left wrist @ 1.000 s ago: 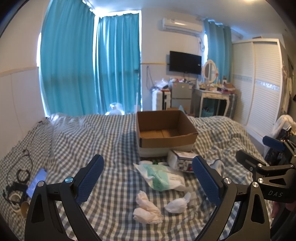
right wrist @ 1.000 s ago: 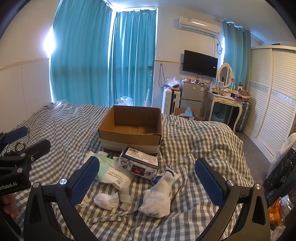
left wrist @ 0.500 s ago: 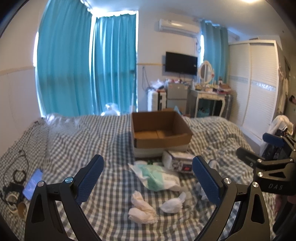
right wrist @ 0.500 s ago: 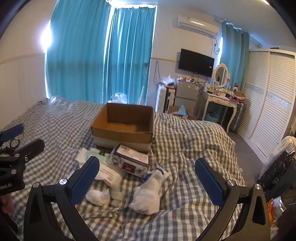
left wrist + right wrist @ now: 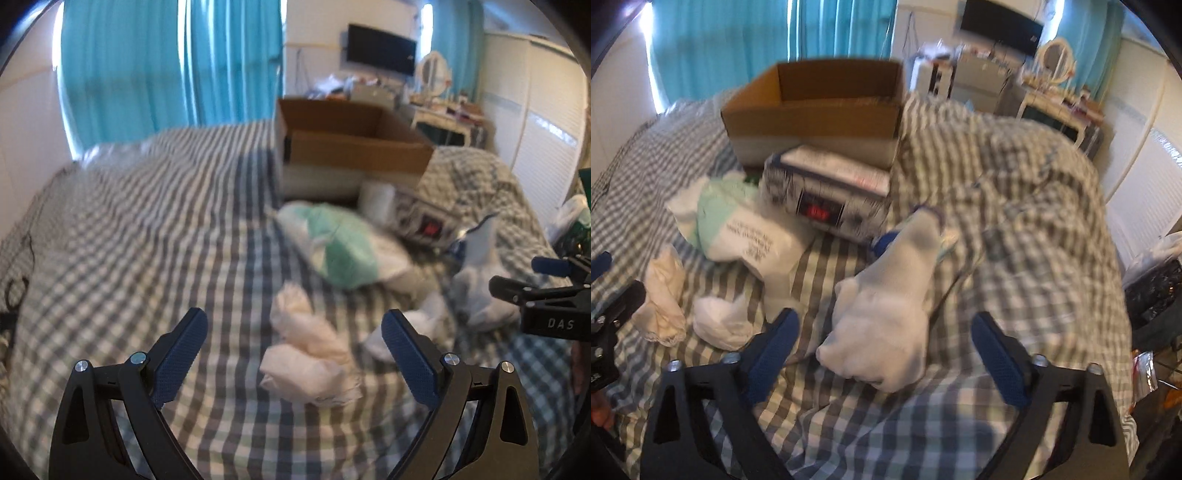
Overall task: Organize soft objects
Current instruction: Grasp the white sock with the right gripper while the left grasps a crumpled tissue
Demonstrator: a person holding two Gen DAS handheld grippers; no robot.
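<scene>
No soft object had yet been placed in the cardboard box (image 5: pixel 816 107), whose visible interior looked bare; the task was judged to be at its very start. The box stood at the far side of the checked bedspread (image 5: pixel 147 229), and every item lay on the bedspread in front of it.

The left gripper (image 5: pixel 293 345) was held with its jaws wide and nothing between them, and the crumpled white cloth (image 5: pixel 308 354) lay just ahead of it. The right gripper (image 5: pixel 884 345) was likewise spread wide and empty, with the white sock (image 5: pixel 886 314) lying between its fingers but, as far as could be told through the blur, not touched by either.

A second small white wad (image 5: pixel 718 325), the green-and-white soft pack (image 5: pixel 738 225) and the patterned packet (image 5: pixel 827 195) just in front of the box were all left to be gathered. Nothing was gripped, so all the sorting remained.
</scene>
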